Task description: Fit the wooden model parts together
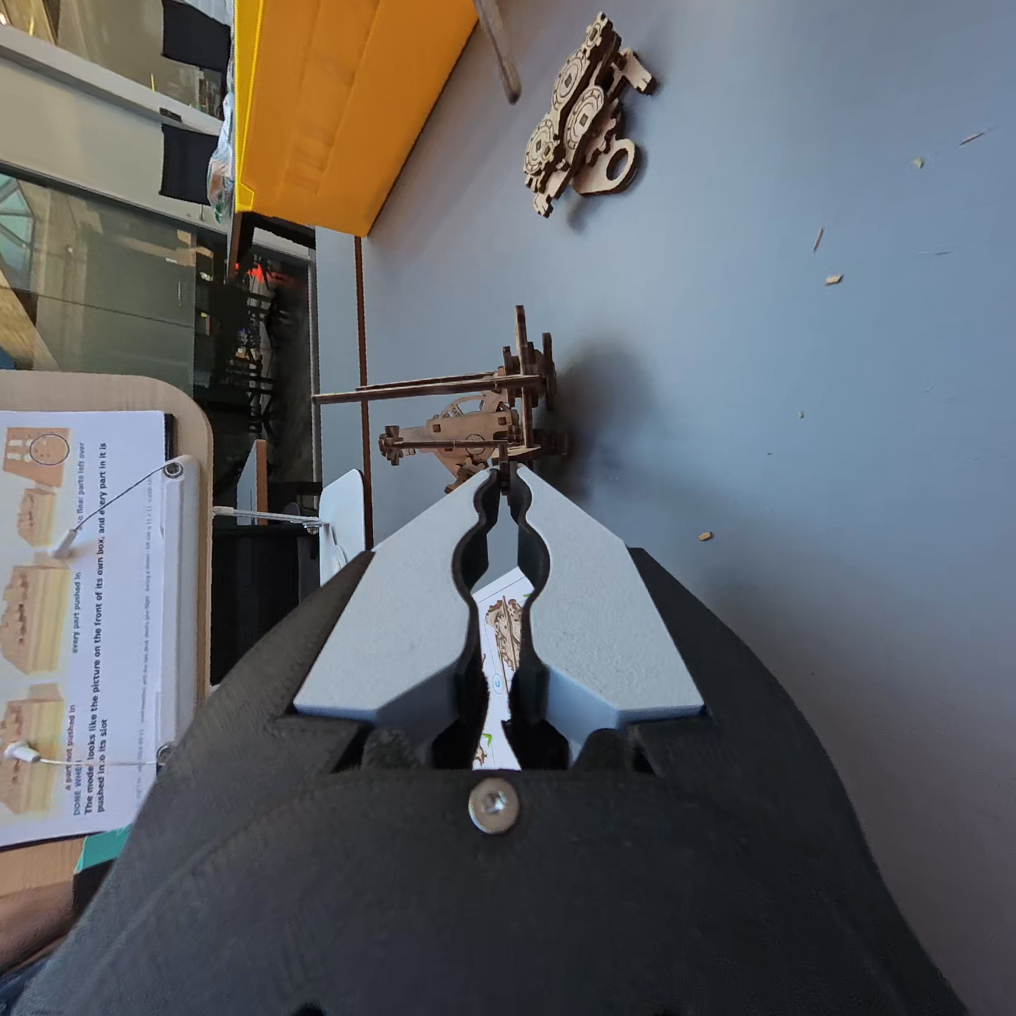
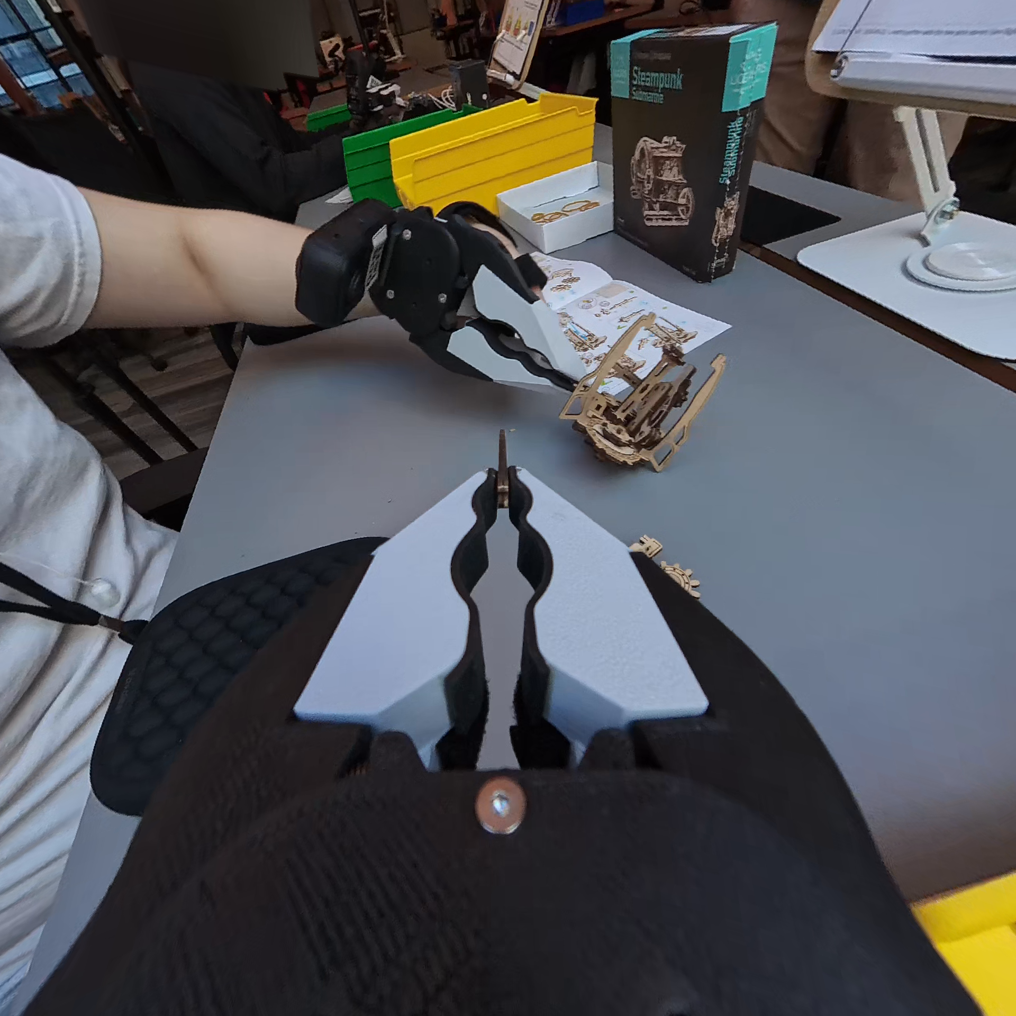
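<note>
1. Grey table (image 2: pixel 824 605) all around me, a busy workshop room behind it, bits of wood chip scattered on the surface.
2. My left claw (image 1: pixel 503 478) is pinched nearly closed on an edge strip of the half-built wooden model (image 1: pixel 473 418); from the right wrist view I see that same left claw (image 2: pixel 569 382) gripping the model (image 2: pixel 638 407) by the end of its curved frame, and the model sits tilted, its gear end touching the table.
3. My right claw (image 2: pixel 501 484) is narrow too, clamped on a thin flat wooden piece (image 2: pixel 502 462) that stands on edge and pokes out past the fingertips. It hangs near the model, not touching it.
4. Just beside my right claw, on the table, lie a small gear part (image 2: pixel 682 577) and a little toothed bit (image 2: pixel 647 547), partly hidden by the claw's black body.
5. Off to one side in the left wrist view lies a gear assembly (image 1: pixel 585 115), flat on the table, well apart from the model.
6. An instruction sheet (image 2: pixel 621 308) lies under and behind the left claw.
7. Behind it stand the dark model box (image 2: pixel 682 154), a white tray (image 2: pixel 555 225) with rings in it, a yellow bin (image 2: pixel 495 148) and a green bin (image 2: pixel 374 159).
8. A white stand (image 2: pixel 934 242) sits at the far right.
</note>
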A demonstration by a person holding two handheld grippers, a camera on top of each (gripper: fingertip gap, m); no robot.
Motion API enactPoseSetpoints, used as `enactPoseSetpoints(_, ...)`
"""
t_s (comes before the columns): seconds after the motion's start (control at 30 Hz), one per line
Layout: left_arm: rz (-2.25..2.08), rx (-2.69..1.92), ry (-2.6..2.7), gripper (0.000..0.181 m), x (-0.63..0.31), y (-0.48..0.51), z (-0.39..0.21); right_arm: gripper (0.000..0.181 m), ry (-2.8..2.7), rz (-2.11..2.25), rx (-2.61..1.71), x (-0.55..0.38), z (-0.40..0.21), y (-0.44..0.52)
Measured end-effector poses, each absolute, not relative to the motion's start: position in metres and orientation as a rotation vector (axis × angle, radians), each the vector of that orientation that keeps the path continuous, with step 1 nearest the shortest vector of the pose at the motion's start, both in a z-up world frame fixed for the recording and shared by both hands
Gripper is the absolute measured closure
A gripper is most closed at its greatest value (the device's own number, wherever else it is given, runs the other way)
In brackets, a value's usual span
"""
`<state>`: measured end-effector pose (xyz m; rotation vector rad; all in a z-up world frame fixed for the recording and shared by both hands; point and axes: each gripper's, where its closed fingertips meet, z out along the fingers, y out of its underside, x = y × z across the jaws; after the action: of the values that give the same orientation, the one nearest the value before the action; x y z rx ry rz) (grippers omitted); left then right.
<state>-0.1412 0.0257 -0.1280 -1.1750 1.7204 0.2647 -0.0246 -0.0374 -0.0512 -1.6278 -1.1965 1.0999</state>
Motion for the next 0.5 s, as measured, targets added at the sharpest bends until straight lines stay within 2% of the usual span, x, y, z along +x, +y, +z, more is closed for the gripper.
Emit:
enactPoseSetpoints(0.23, 0.189, -1.287, 1.558, 0.18, -0.143, -0.005, -0.128, 0.179, -0.876, 1.178, -1.719, -0.038, -0.044, -0.011)
enactPoseSetpoints(0.5, 0.142, -1.324, 1.474, 0.18, -0.147, -0.02, -0.129, 0.179, -0.987, 1.196, -1.934, -0.084, -0.093, -0.015)
